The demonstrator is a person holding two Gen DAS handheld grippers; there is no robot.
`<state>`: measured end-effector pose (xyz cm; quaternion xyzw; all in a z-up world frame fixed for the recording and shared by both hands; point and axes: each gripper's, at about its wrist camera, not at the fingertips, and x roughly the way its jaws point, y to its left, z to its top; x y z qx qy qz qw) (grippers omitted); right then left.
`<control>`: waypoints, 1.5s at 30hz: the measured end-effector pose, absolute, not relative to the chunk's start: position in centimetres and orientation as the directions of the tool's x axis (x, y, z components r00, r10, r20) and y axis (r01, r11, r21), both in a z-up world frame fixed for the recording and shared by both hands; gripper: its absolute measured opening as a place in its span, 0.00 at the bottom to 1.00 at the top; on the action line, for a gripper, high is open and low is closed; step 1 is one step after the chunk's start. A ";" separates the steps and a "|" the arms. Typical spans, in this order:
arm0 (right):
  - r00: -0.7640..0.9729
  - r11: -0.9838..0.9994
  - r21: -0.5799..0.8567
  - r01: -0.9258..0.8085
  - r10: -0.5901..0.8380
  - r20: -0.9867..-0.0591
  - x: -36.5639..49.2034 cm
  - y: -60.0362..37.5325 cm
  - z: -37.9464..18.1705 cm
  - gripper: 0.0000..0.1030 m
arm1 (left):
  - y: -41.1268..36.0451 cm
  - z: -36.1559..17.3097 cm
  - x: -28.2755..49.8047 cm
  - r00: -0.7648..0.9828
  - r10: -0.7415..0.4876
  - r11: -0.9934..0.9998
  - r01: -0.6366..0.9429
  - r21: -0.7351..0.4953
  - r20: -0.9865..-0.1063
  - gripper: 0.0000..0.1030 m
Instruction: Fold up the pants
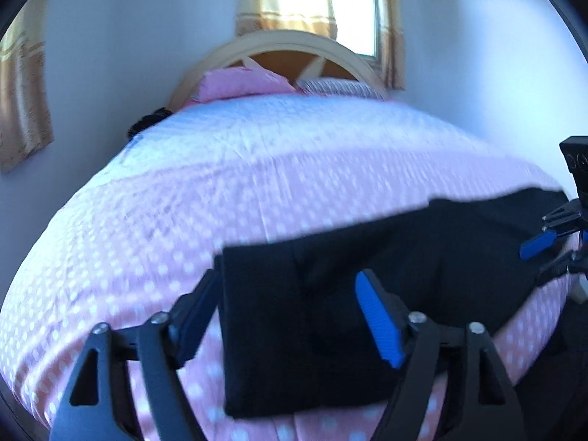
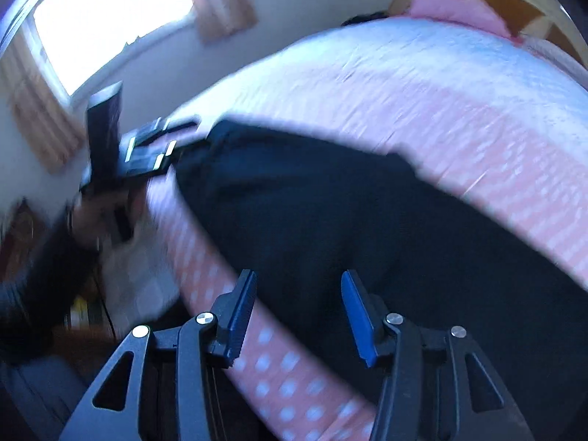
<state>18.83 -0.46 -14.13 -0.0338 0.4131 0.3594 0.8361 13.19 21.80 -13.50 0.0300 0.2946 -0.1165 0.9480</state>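
Observation:
Black pants point(image 1: 367, 268) lie flat across the near part of a bed with a pink polka-dot cover point(image 1: 220, 191). My left gripper point(image 1: 290, 312) stands open just over the pants' left end, one finger on each side of the cloth's edge. At the far right, my right gripper point(image 1: 545, 257) hovers by the other end. In the right wrist view the pants point(image 2: 367, 220) run away to the upper left, and my right gripper point(image 2: 297, 312) is open over their near edge. The left gripper point(image 2: 165, 147) shows at the pants' far end. Both views are blurred.
A curved wooden headboard point(image 1: 279, 42) with a pink pillow point(image 1: 239, 82) and a striped pillow point(image 1: 338, 86) stands at the bed's far end. A curtained window point(image 1: 352, 14) lies behind it. Left of the bed's edge, floor and dark objects point(image 2: 92, 257) show.

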 end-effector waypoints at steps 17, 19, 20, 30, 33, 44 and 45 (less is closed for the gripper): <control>0.360 0.815 0.527 -0.243 0.580 -0.731 32.9 -0.3 -17.0 0.09 | 22.5 -16.5 17.3 0.700 -0.148 0.987 0.148 -0.061 -0.698 0.84; 0.406 0.804 0.546 -0.236 0.592 -0.696 32.4 -1.0 -16.1 0.06 | 22.6 -16.7 17.4 0.695 -0.144 0.988 0.138 -0.066 -0.705 0.86; 0.430 0.802 0.549 -0.237 0.593 -0.681 32.0 -1.4 -15.5 0.06 | 22.4 -16.6 17.5 0.694 -0.136 0.989 0.132 -0.061 -0.707 0.89; 0.446 0.831 0.499 -0.247 0.555 -0.702 31.8 -1.3 -16.3 0.14 | 22.2 -17.2 18.6 0.682 -0.091 0.995 0.095 -0.036 -0.726 0.98; 0.468 0.832 0.476 -0.285 0.555 -0.688 29.0 -3.1 -14.3 0.42 | 22.5 -17.0 18.5 0.689 -0.102 0.994 0.095 -0.051 -0.718 0.98; 0.416 0.797 0.260 -0.545 0.526 -0.742 16.2 1.0 -15.5 0.45 | 23.5 -16.8 17.6 0.700 -0.064 0.997 0.070 -0.021 -0.711 1.00; 0.384 0.799 0.267 -0.539 0.516 -0.766 15.9 1.4 -16.8 0.45 | 23.6 -16.8 17.7 0.697 -0.062 0.998 0.067 -0.020 -0.715 1.00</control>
